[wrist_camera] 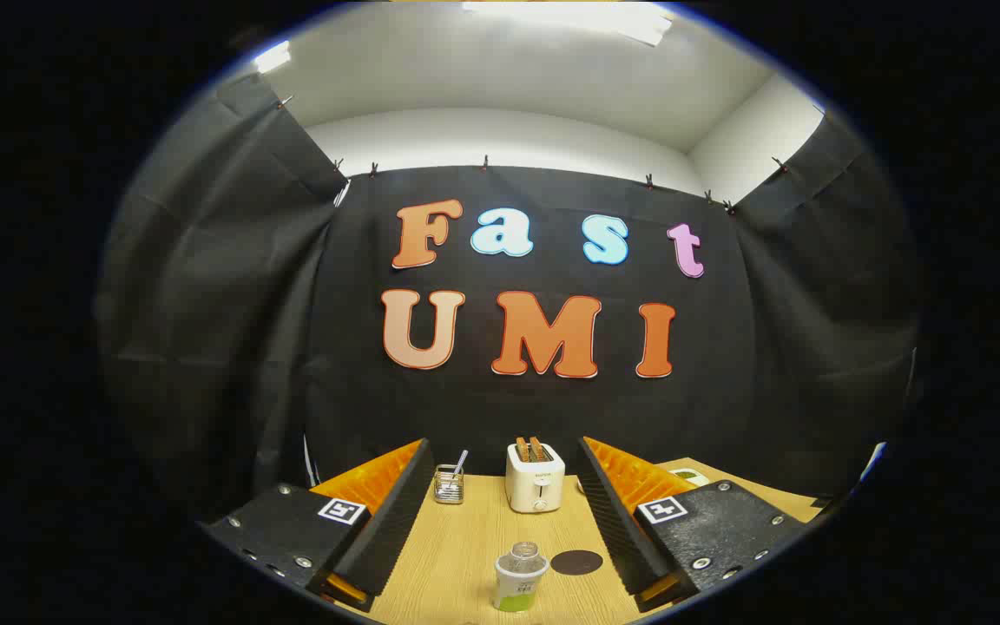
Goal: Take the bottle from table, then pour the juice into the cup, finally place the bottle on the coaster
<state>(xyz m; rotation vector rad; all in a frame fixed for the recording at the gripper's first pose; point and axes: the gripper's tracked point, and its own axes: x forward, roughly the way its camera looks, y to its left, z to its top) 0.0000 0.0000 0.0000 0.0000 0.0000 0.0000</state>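
Your claw (500, 529) is released, its two fingers spread wide with nothing between the ridged pads. The bottle (521, 576) stands upright on the wooden surface (465, 538), between the fingers and close in at 6 o'clock from the toaster. It is a small clear plastic bottle with a pale label band, green at the base, and its top looks uncapped, though you cannot be sure from here. Expect it to be light, smooth and a little squashy, so it may slip or buckle if you clench hard. Take it around the labelled middle, well below the neck, and keep it upright so the juice stays in.

The coaster (576, 562) is a flat dark round disc lying just beside the bottle at its 2 o'clock. Beyond the fingers at 12 o'clock sits a glossy white toaster (535, 477) with two slices in its slots, and at 11 o'clock a small wire-mesh holder (448, 484) with a utensil
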